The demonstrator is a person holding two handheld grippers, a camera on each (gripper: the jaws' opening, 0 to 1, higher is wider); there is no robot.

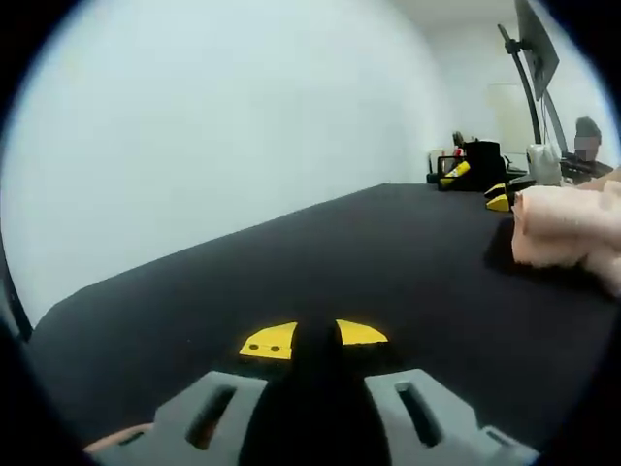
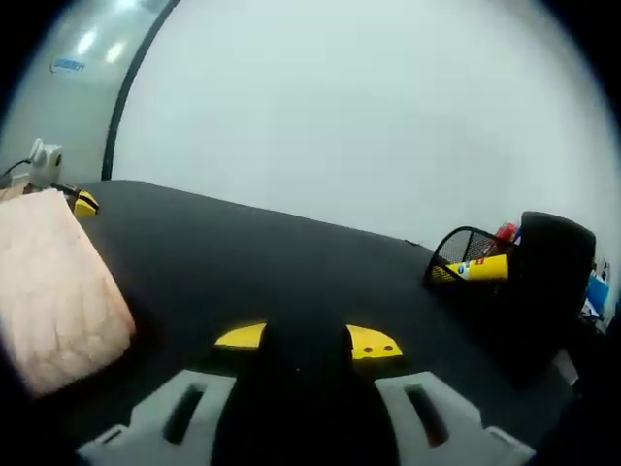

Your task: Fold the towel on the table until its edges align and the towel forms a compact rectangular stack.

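Note:
The pink towel (image 1: 566, 229) lies folded into a thick block on the black table (image 1: 291, 262), off to the right in the left gripper view. The right gripper view has the same towel (image 2: 53, 282) at its left edge, quilted face up. My left gripper (image 1: 314, 338) rests low over the table, apart from the towel, its yellow-tipped jaws shut with nothing in them. My right gripper (image 2: 307, 340) is also shut and empty, to the right of the towel. Small yellow tips (image 1: 498, 198) show just beyond the towel; they look like the right gripper's.
A black mesh pen holder (image 2: 464, 260) with a yellow tube stands by a black box (image 2: 555, 260) near the table's far edge. A monitor on an arm (image 1: 535, 50) and a seated person (image 1: 587, 141) are behind the table. A white wall lies ahead.

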